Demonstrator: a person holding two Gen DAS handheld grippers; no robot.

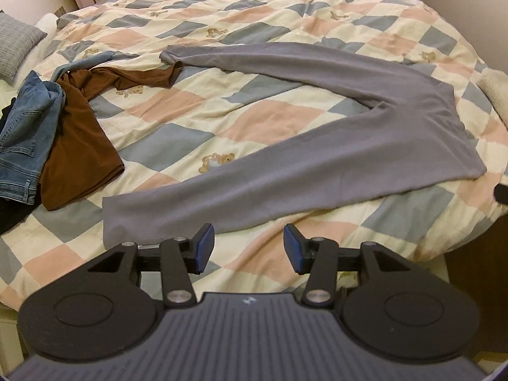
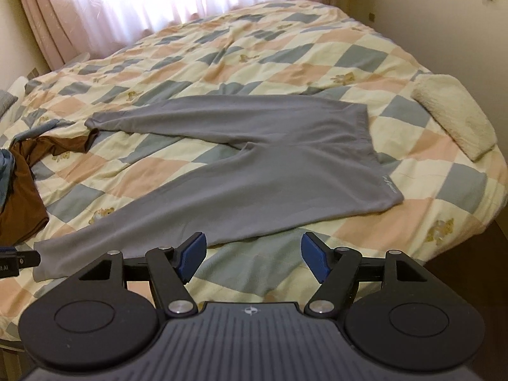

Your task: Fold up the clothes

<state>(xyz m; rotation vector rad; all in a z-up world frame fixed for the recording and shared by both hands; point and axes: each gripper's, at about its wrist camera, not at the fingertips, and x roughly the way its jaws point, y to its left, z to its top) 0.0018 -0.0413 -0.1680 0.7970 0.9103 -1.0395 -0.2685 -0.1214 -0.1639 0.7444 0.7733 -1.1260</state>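
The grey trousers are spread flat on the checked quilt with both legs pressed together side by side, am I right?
Not quite. The grey trousers do lie flat on the checked quilt, but their legs are splayed apart in a V, joined only at the waist end. The left wrist view shows quilt between them.

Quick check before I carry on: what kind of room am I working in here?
Most likely a bedroom: the grey trousers lie spread on a bed with a checked quilt, a grey pillow at its far corner, and pink curtains over a window.
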